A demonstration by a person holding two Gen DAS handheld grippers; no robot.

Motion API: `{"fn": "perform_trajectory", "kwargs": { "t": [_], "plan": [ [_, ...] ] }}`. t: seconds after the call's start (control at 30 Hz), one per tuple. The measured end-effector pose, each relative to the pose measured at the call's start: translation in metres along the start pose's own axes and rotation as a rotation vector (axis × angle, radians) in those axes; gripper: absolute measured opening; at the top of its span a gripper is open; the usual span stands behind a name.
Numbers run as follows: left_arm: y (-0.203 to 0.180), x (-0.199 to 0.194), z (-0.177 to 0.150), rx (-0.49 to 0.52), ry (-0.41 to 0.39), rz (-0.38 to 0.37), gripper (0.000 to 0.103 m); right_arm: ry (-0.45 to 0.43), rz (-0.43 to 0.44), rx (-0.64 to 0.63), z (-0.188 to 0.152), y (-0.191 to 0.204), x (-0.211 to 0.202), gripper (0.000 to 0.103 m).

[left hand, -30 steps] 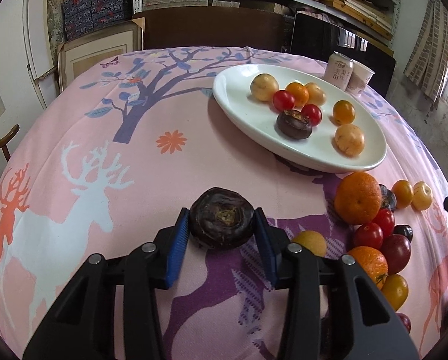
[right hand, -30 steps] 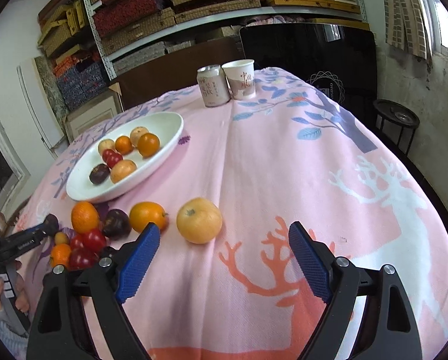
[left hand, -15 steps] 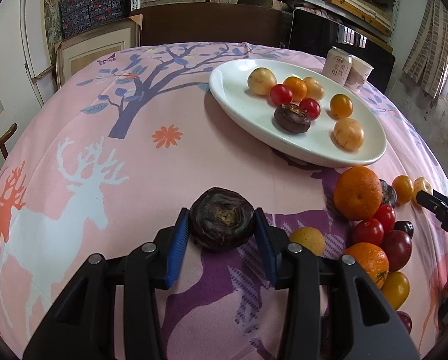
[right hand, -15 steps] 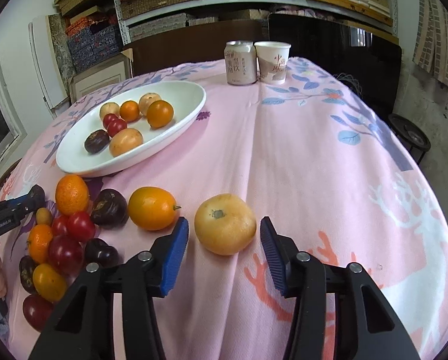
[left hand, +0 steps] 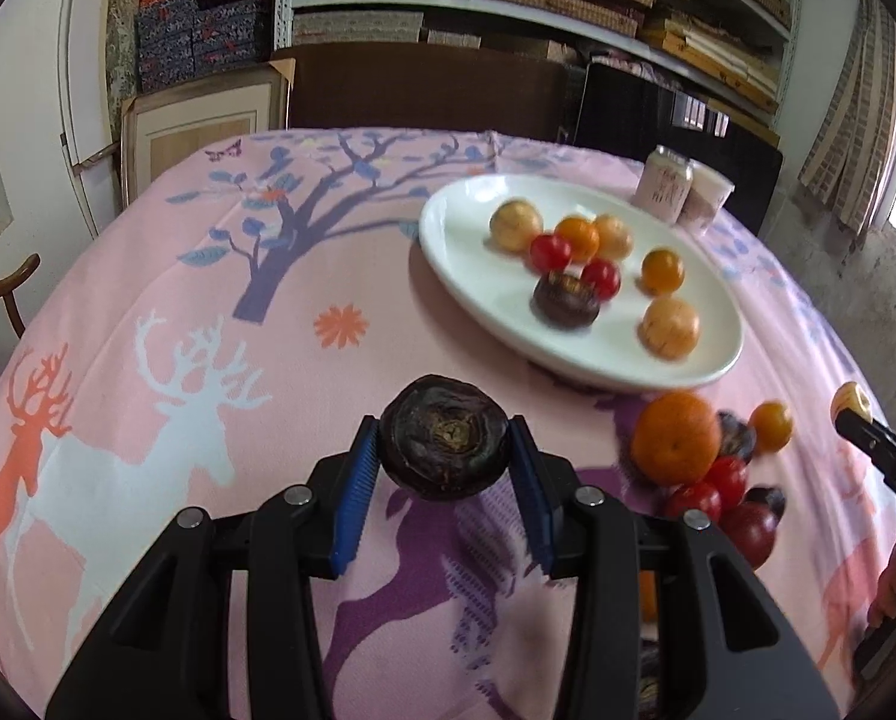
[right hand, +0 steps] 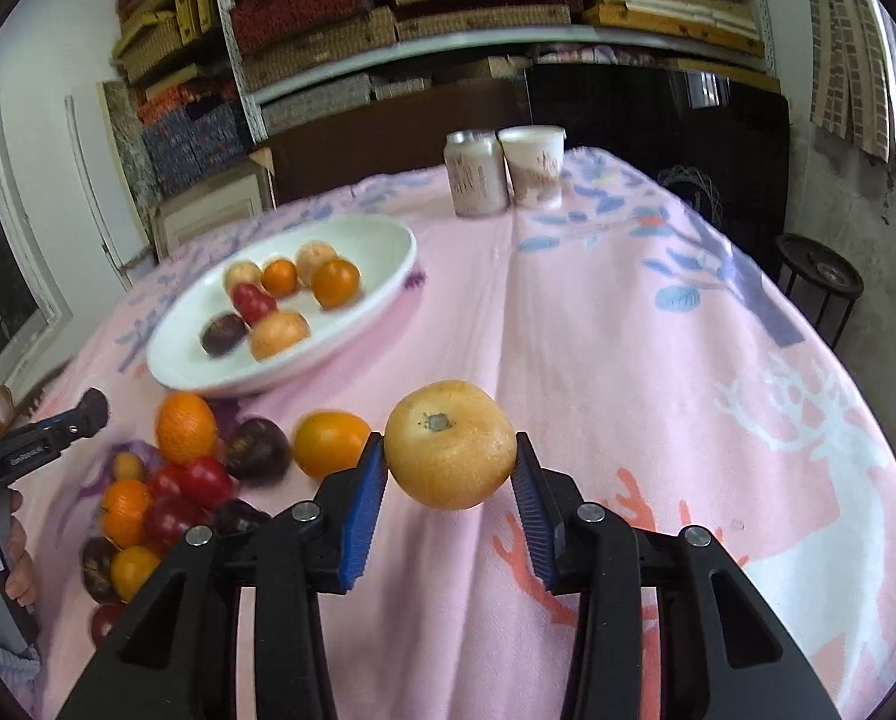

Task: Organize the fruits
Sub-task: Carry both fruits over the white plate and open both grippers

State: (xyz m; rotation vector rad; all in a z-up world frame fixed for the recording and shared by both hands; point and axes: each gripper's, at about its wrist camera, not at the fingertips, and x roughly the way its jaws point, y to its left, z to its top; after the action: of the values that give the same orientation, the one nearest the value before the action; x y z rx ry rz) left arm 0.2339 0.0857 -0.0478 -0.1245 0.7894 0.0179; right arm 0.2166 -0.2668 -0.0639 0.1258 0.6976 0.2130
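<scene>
The left gripper (left hand: 446, 468) clamps a dark purple-brown fruit (left hand: 444, 439) between its blue pads at lower centre of the left wrist view, above the pink deer tablecloth (left hand: 177, 300). The right gripper (right hand: 448, 474) grips a pale yellow-orange fruit (right hand: 451, 444) at centre of its view. The white oval plate (right hand: 207, 372), upper left there, holds seven small fruits. A loose fruit pile (right hand: 165, 492) lies at lower left, below the plate.
</scene>
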Motion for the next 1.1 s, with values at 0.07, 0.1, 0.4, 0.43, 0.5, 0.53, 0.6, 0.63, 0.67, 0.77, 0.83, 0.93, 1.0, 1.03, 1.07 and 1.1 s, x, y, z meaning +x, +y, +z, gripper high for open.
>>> {"fn": "perform_trajectory", "kwargs": {
  "t": [0.07, 0.1, 0.4, 0.43, 0.5, 0.53, 0.6, 0.63, 0.67, 0.77, 0.83, 0.93, 1.0, 1.03, 1.07, 1.1],
  "plan": [
    [-0.004, -0.005, 0.013, -0.016, -0.015, -0.028, 0.042, -0.034, 0.036, -0.014, 0.013, 0.011, -0.009, 0.042],
    [-0.007, -0.007, 0.020, -0.019, -0.022, -0.036, 0.042, -0.039, 0.051, -0.028, 0.020, 0.017, -0.011, 0.042],
    [-0.039, 0.033, 0.075, 0.010, -0.018, -0.023, 0.042, -0.022, 0.121, -0.133, 0.075, 0.081, 0.032, 0.042],
    [-0.041, 0.040, 0.078, 0.022, -0.015, -0.011, 0.042, -0.010, 0.124, -0.135, 0.078, 0.084, 0.042, 0.042],
    [-0.043, 0.052, 0.083, 0.034, -0.010, 0.000, 0.042, 0.007, 0.130, -0.134, 0.083, 0.089, 0.058, 0.042],
    [-0.043, 0.059, 0.085, 0.031, -0.002, -0.005, 0.042, 0.015, 0.133, -0.135, 0.085, 0.092, 0.066, 0.042],
    [-0.040, 0.071, 0.088, 0.022, 0.013, -0.015, 0.042, 0.028, 0.140, -0.147, 0.087, 0.097, 0.078, 0.042],
    [-0.039, 0.078, 0.088, 0.022, 0.022, -0.015, 0.042, 0.033, 0.140, -0.154, 0.088, 0.100, 0.084, 0.042],
    [-0.040, 0.081, 0.088, 0.027, 0.028, -0.015, 0.042, 0.035, 0.140, -0.159, 0.088, 0.103, 0.087, 0.043],
    [-0.039, 0.090, 0.086, 0.043, 0.036, -0.015, 0.048, 0.045, 0.154, -0.169, 0.088, 0.106, 0.094, 0.043],
    [-0.036, 0.088, 0.085, 0.032, 0.019, -0.007, 0.067, 0.038, 0.159, -0.162, 0.086, 0.103, 0.092, 0.058],
    [-0.034, 0.080, 0.085, 0.024, 0.000, -0.005, 0.069, -0.005, 0.153, -0.144, 0.089, 0.096, 0.082, 0.061],
    [-0.033, 0.072, 0.084, 0.024, -0.014, -0.004, 0.073, -0.020, 0.156, -0.127, 0.090, 0.091, 0.074, 0.061],
    [-0.033, 0.067, 0.083, 0.023, -0.024, 0.002, 0.078, -0.023, 0.157, -0.123, 0.090, 0.089, 0.071, 0.063],
    [-0.032, 0.063, 0.081, 0.025, -0.033, 0.011, 0.080, -0.025, 0.155, -0.121, 0.090, 0.086, 0.068, 0.064],
    [-0.032, 0.058, 0.078, 0.027, -0.044, 0.022, 0.084, -0.032, 0.146, -0.114, 0.088, 0.083, 0.064, 0.067]
  ]
}}
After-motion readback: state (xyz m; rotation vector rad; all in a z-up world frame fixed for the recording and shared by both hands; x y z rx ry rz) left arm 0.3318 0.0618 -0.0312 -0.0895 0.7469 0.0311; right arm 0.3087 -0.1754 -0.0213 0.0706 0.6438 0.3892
